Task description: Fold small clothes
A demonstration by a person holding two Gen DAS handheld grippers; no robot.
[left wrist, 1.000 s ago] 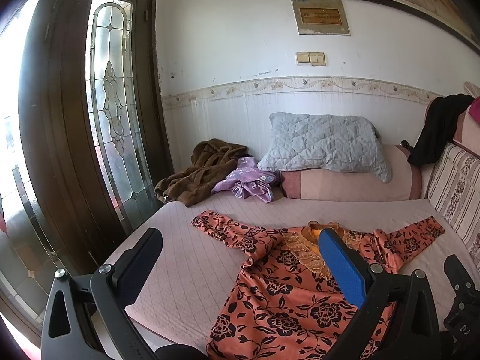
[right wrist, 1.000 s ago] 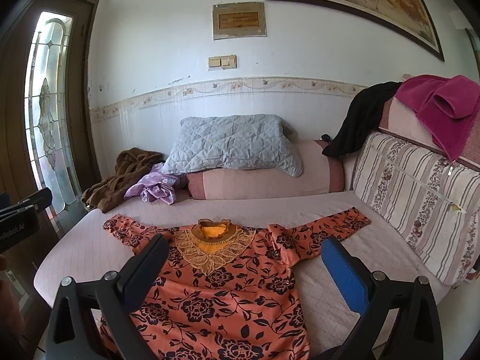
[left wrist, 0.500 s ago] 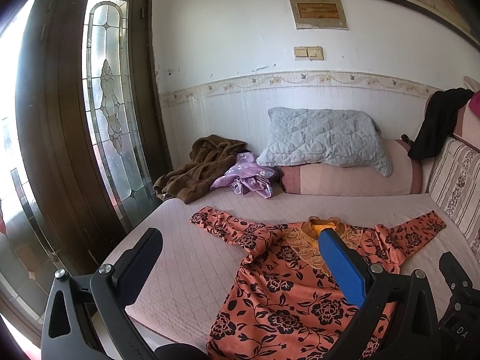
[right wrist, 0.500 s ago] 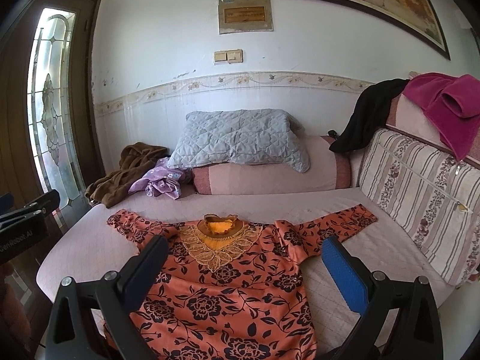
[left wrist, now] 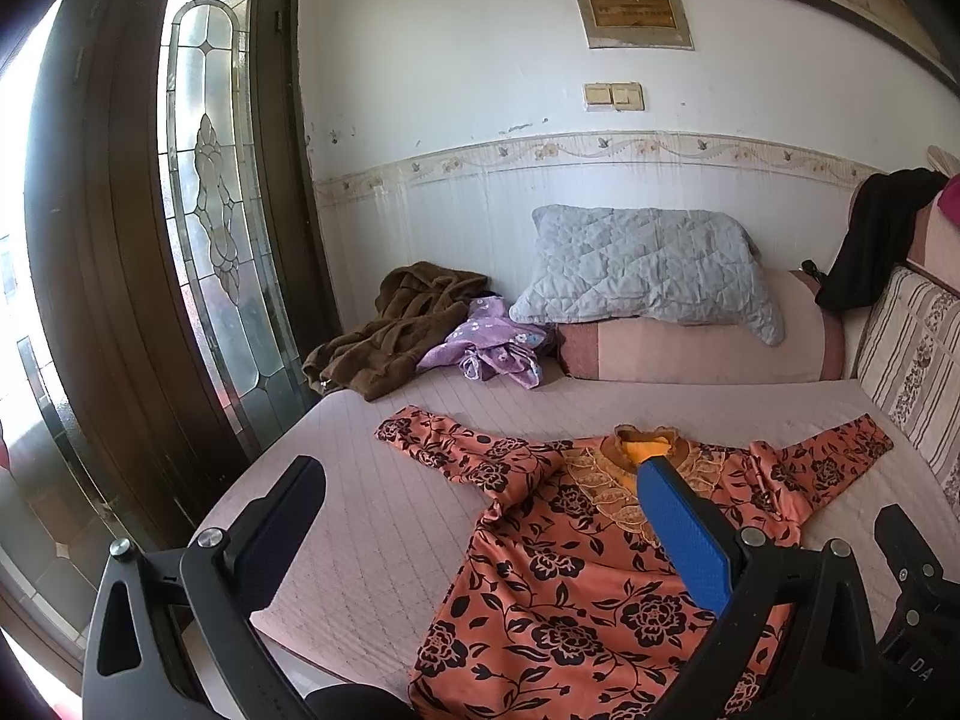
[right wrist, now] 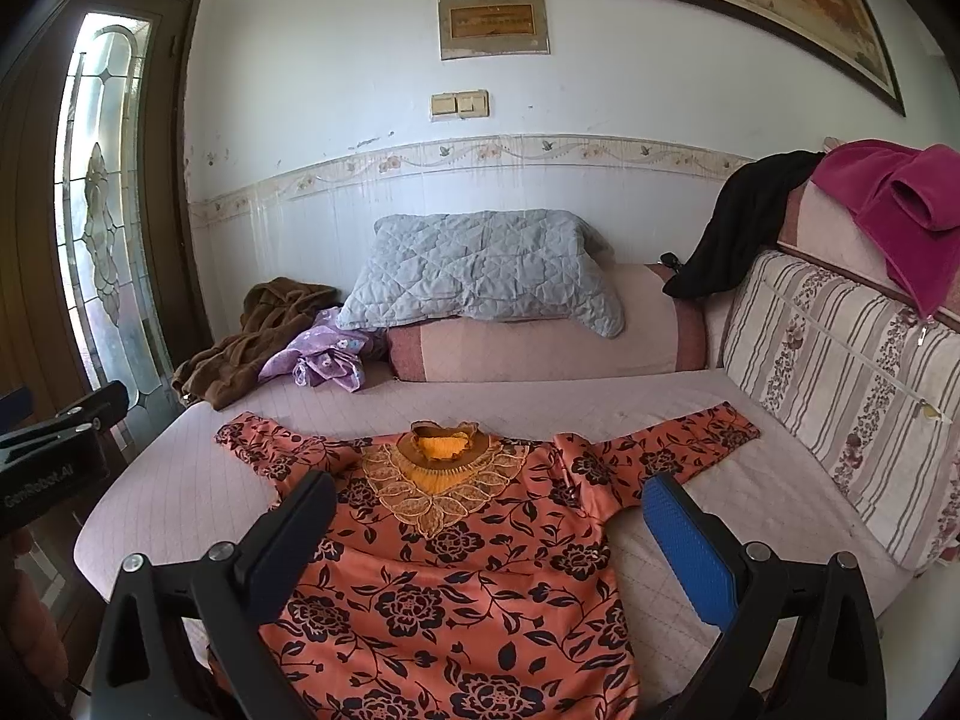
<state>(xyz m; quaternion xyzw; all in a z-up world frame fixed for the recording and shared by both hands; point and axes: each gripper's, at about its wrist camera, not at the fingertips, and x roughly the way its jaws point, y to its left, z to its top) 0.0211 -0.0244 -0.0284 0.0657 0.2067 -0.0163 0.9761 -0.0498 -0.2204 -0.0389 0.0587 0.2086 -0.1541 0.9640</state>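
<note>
— low in the middle of both views, on the pink bed [right wrist: 690, 402], lies the orange blouse [right wrist: 456, 588], flat and face up, collar toward the pillows and hem toward us.

— are the tools holding any of it?

— no. the right gripper [right wrist: 489, 546] has its fingers spread wide with nothing between them, and it hangs over the blouse's chest. the left gripper [left wrist: 480, 531] is just as wide and just as empty, and sits off toward the blouse's left side, with bare bed under its dark finger.

— so which way does the thing run?

— body runs from the bottom of the frame up to the collar; the two sleeves stretch crosswise. the left sleeve [left wrist: 444, 441] reaches toward the glass door [left wrist: 210, 228], and the left tool looks the nearer one to it. the right sleeve [right wrist: 678, 441] points at the striped cushion [right wrist: 840, 396], closer to the right tool. i'd guess each takes its own sleeve and brings it in over the chest.

— anything you can't see?

— the hem. it's cut off at the bottom edge and behind the tool bodies, so i can't tell how it lies. the brown robe [right wrist: 258, 342] and purple garment [right wrist: 324, 360] at centre left are bunched heaps; what they are exactly is hard to make out.
</note>
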